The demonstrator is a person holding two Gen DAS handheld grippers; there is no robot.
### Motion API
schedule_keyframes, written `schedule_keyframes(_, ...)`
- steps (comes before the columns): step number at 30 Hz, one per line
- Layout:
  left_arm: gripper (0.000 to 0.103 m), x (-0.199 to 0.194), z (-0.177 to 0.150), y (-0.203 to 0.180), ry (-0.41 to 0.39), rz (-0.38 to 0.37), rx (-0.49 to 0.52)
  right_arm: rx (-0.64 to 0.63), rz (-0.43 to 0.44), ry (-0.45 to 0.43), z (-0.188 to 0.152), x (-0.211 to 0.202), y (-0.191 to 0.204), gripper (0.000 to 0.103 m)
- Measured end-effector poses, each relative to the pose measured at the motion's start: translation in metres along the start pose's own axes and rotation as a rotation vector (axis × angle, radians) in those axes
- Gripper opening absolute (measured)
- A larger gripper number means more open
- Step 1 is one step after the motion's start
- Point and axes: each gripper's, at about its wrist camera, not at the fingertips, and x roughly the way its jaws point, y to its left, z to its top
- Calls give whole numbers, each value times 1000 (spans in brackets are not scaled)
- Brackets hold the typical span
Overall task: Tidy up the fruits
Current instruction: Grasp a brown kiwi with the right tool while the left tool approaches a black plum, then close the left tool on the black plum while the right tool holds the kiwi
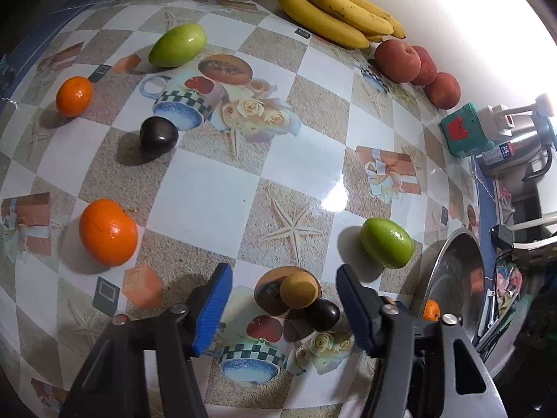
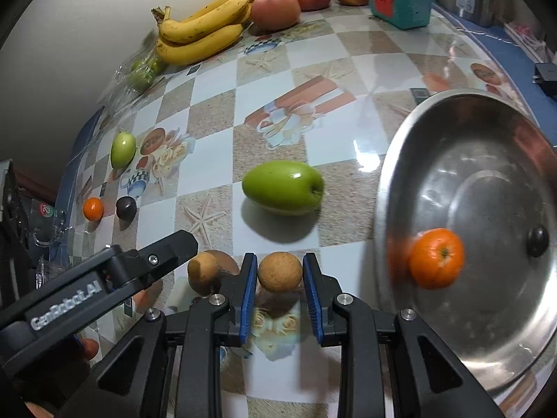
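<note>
right fingers (image 2: 280,275) squeeze a brown ball fruit (image 2: 279,271) just above the bench (image 2: 348,132) | left fingers (image 1: 283,308) apart around another brown fruit (image 1: 300,289), not touching | bowl (image 2: 393,174) beside me holds an orange (image 2: 436,258) | round fruit may slip and roll away

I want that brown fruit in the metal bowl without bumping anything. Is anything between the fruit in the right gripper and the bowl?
Nothing visible stands in the way. The right gripper is shut on the small brown fruit, and the cloth between it and the metal bowl's rim looks bare. The green fruit lies farther back, off that line. An orange already sits inside the bowl.
</note>
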Motion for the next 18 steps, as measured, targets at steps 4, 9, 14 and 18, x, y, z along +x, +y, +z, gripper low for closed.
schedule_keyframes(4, 62, 2, -2, -1, 15, -9, -7, 2, -15, -10, -1, -13, -6, 28)
schedule_keyframes(9, 62, 6, -5, -3, 30, 4, 6, -7, -22, -48, 0, -33, -10, 28)
schedule_keyframes(14, 62, 14, -8, -8, 51, 27, 17, -7, -35, -90, 1, -50, -19, 28)
schedule_keyframes(18, 62, 16, -13, -16, 56, 33, 32, 14, -32, -86, 3, -52, -28, 28)
